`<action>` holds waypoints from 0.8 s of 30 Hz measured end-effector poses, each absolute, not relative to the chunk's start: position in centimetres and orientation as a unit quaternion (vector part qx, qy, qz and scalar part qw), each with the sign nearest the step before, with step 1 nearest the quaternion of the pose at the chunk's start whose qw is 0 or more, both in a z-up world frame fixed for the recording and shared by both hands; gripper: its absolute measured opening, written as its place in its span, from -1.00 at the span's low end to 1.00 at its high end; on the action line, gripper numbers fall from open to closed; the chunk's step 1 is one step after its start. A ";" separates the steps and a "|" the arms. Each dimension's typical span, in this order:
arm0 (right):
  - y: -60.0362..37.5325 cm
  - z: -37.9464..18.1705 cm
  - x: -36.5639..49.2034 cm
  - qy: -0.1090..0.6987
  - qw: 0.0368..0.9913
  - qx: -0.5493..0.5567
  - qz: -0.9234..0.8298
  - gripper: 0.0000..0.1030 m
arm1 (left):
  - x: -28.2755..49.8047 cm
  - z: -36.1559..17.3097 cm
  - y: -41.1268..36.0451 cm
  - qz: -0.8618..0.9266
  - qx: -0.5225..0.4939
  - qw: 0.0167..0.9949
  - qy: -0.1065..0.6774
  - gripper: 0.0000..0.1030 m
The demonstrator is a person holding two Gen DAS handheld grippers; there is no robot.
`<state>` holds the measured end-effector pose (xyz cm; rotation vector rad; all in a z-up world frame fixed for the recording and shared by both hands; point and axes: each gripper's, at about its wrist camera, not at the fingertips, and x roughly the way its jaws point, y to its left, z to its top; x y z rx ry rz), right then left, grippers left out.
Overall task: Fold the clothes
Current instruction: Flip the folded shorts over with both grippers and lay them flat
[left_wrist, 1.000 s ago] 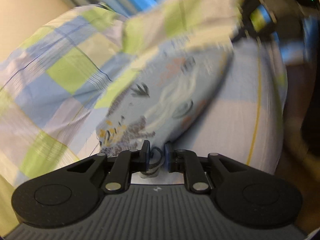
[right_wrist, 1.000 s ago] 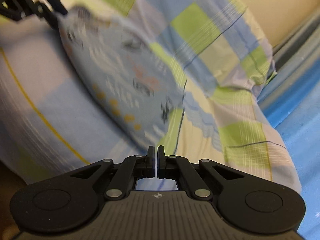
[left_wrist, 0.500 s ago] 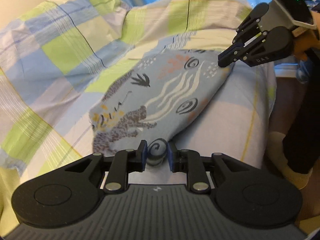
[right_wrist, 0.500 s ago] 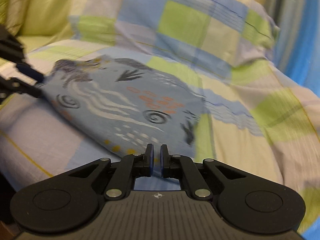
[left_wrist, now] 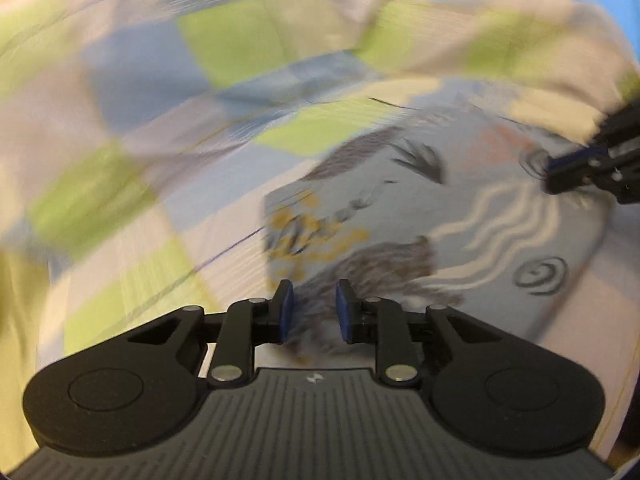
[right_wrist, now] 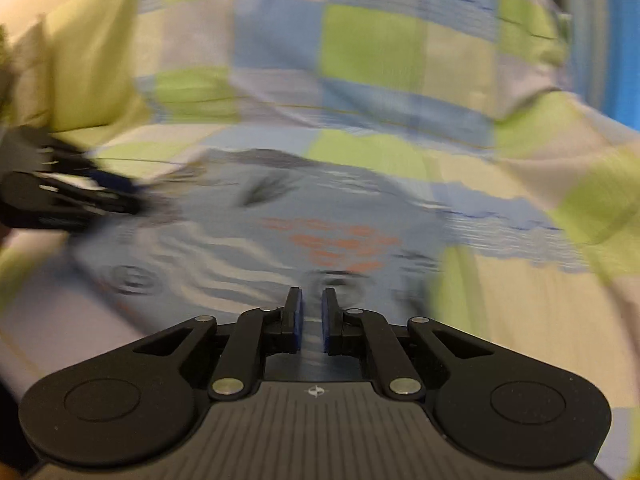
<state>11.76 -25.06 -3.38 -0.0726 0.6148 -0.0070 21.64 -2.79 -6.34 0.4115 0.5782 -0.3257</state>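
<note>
A light blue patterned garment (left_wrist: 460,216) (right_wrist: 320,220), printed with waves, swirls and orange marks, lies spread flat on the bed. My left gripper (left_wrist: 314,312) hovers at its near edge with the fingers apart. The fabric under it looks flat rather than pinched. My right gripper (right_wrist: 311,316) is over the opposite edge, slightly open, with only flat cloth showing in the narrow gap. Each gripper appears in the other's view: the right gripper (left_wrist: 550,178) at the far right, the left gripper (right_wrist: 128,200) at the left, blurred. Both views are motion-blurred.
A checked quilt (left_wrist: 240,40) (right_wrist: 372,48) in green, blue and cream is bunched behind and beside the garment. A pale striped sheet (left_wrist: 592,320) (right_wrist: 36,320) covers the bed's near edge. A blue surface (right_wrist: 624,40) stands at the far side.
The garment has come down from being held up and stretched to lying flat on the bed. Both pairs of fingers have widened, the right from fully shut. Both grippers are moving.
</note>
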 end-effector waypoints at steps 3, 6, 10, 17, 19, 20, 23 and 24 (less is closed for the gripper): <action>-27.5 -3.3 11.9 0.308 0.949 -0.006 -0.070 -0.93 | 22.4 -6.0 -0.7 -0.128 0.166 0.934 0.290 -0.53; -27.7 -2.1 11.7 0.281 0.956 0.006 -0.090 -0.78 | 22.1 -5.0 -1.0 -0.111 0.172 0.941 0.270 -0.59; -25.6 -0.9 13.0 0.248 0.968 -0.009 -0.026 -0.79 | 22.1 -3.8 -3.3 -0.152 0.172 0.943 0.243 -0.58; -26.2 -3.5 16.8 0.305 0.952 0.037 0.006 -1.00 | 23.7 -6.3 -6.0 -0.198 0.194 0.921 0.272 -0.54; -26.9 -3.4 16.8 0.303 0.952 0.035 -0.014 -1.00 | 24.1 -6.4 -5.4 -0.187 0.190 0.923 0.277 -0.54; -27.1 -3.4 16.8 0.302 0.952 0.035 -0.022 -1.00 | 24.3 -6.4 -5.1 -0.183 0.185 0.924 0.280 -0.53; -27.5 -3.6 16.8 0.302 0.952 0.041 -0.034 -1.00 | 24.6 -6.5 -4.5 -0.179 0.174 0.926 0.284 -0.51; -27.5 -3.6 16.8 0.301 0.952 0.039 -0.036 -1.00 | 24.6 -6.5 -4.5 -0.178 0.176 0.926 0.283 -0.51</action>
